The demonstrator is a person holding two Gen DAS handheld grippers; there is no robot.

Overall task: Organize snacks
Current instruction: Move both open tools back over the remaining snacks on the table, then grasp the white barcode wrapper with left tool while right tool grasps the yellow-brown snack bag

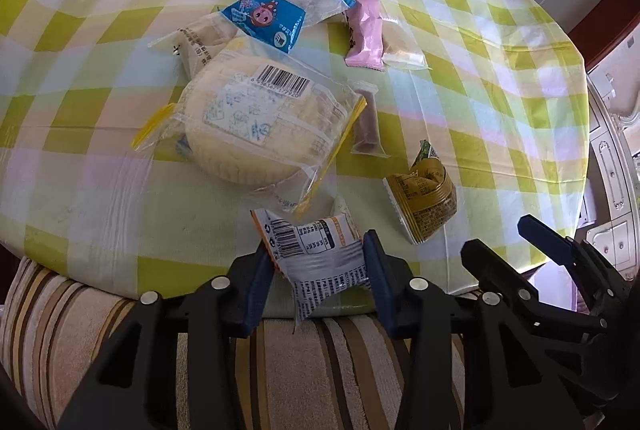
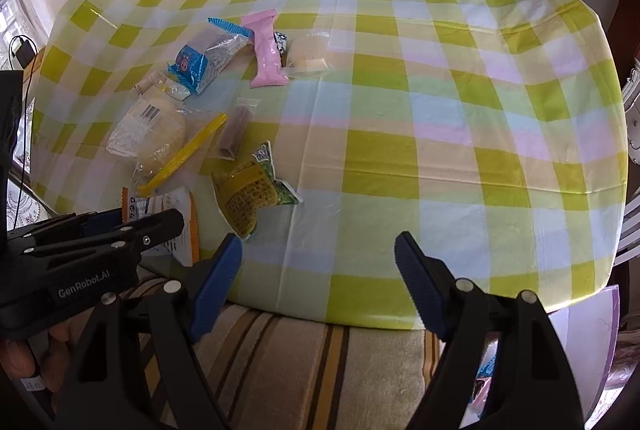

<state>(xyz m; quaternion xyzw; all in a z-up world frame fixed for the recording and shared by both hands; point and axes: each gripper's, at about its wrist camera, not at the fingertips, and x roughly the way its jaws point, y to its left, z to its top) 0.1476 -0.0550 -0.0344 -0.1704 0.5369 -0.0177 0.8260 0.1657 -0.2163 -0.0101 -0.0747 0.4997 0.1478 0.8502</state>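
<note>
Left claw (image 1: pixel 318 272) pinches crumpled white-orange snack packet (image 1: pixel 320 250).

In your left wrist view the bun (image 1: pixel 256 122) lies mid-frame on the table (image 1: pixel 500 102), a packet (image 1: pixel 272 10) behind it at upper centre, a wafer (image 1: pixel 364 26) right of that, a bar (image 1: pixel 368 122) beside the bun's right edge, a pouch (image 1: pixel 424 198) lower right, and a sachet (image 1: pixel 320 254) at the near table edge.
</note>
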